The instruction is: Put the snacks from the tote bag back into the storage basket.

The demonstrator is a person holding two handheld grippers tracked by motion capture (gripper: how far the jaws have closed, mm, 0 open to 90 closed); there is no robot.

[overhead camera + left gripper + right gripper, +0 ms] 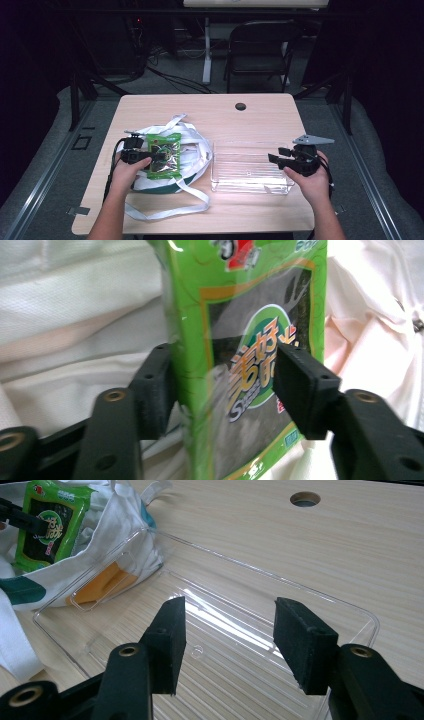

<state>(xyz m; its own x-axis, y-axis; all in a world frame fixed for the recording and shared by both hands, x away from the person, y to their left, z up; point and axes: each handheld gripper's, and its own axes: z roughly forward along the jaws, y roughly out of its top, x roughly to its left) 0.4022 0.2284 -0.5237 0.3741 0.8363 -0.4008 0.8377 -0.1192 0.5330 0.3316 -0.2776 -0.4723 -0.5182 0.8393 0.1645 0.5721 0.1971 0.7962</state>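
While my left gripper (225, 385) pinches the green packet (245, 340), my right gripper (227, 640) waits.
The packet is over the white bag (195, 145); my right fingers (170, 640) are spread apart over the clear tray (250, 172).

high view up above looking down the table (260, 107), gripper views super close in, right gripper view sharing the green packet (47, 525) with both

The packet (164, 155) is bright green with a dark, near-black panel edged in gold, a green and white oval with yellow and white lettering, and a red mark at its 12 o'clock end. The bag (192, 150) is white with dark green patches. The tray (250, 170) is clear, ribbed in fine lines. The table (260, 120) is pale wood grain.
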